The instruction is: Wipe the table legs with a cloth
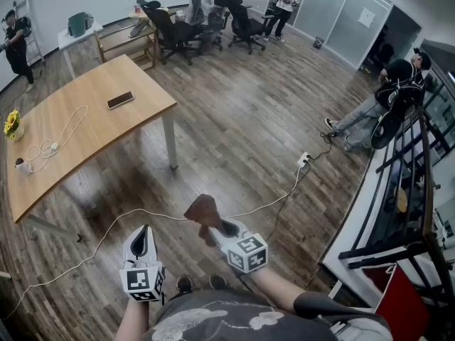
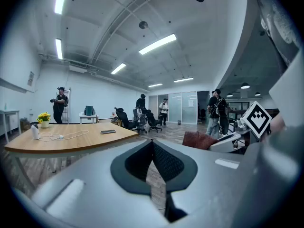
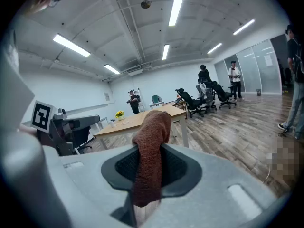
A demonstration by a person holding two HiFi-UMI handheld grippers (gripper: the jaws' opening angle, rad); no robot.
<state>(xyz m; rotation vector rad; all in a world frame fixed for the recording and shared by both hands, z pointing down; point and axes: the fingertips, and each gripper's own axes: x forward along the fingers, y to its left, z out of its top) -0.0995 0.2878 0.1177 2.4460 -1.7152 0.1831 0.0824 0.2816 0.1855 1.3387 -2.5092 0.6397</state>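
A brown cloth (image 1: 202, 209) is pinched in my right gripper (image 1: 220, 227), which is shut on it; in the right gripper view the cloth (image 3: 151, 151) hangs over the closed jaws. My left gripper (image 1: 141, 241) is beside it, jaws shut with nothing between them (image 2: 152, 163). The wooden table (image 1: 85, 116) stands ahead to the left, its white leg (image 1: 170, 141) at the near right corner, some way beyond both grippers. Another leg (image 1: 50, 226) slants under the near left end. From the left gripper view the cloth (image 2: 199, 140) shows at the right.
A phone (image 1: 120, 100), a white cable (image 1: 60, 137) and yellow flowers (image 1: 11, 123) lie on the table. A white cord (image 1: 270, 203) runs across the wood floor to a power strip (image 1: 303, 160). Office chairs (image 1: 178, 28) and people stand at the back; a person (image 1: 377, 101) sits on the floor, right.
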